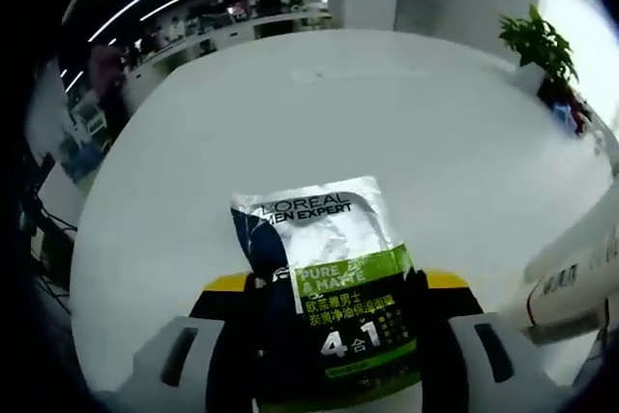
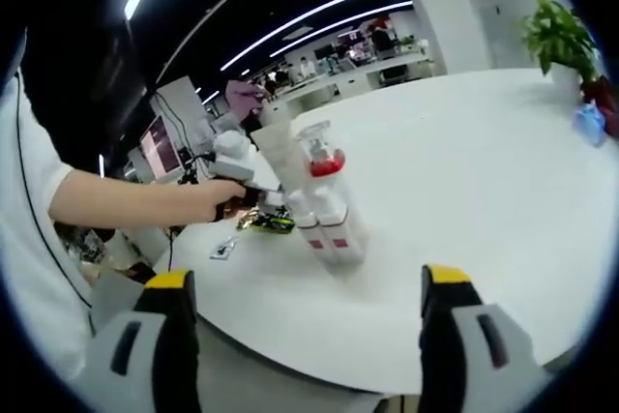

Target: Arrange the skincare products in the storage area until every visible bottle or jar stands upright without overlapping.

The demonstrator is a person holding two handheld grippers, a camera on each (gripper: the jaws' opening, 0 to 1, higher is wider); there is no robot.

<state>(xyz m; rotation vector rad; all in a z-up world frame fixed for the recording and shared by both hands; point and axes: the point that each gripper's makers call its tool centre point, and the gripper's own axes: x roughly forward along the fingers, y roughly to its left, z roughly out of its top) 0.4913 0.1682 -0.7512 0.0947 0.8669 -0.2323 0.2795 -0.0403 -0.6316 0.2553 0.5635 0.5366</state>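
In the left gripper view a silver and green L'Oreal Men Expert sachet (image 1: 324, 268) stands between my jaws; my left gripper (image 1: 336, 311) is shut on its lower part, above the white table (image 1: 387, 113). A white tube (image 1: 573, 287) lies at the right edge. In the right gripper view my right gripper (image 2: 305, 280) is open and holds nothing. Beyond it stands a tight cluster: white bottles with red marks (image 2: 331, 227), a clear jar with a red inside (image 2: 321, 154) and a tall white tube (image 2: 275, 154). The left gripper (image 2: 232, 160), held in a hand, is just left of the cluster with the sachet (image 2: 267, 222).
A small flat packet (image 2: 222, 249) lies on the table left of the cluster. The person's forearm (image 2: 126, 202) reaches in from the left. A potted plant (image 2: 559, 38) and a blue object (image 2: 588, 123) sit at the table's far right. Desks and monitors stand beyond.
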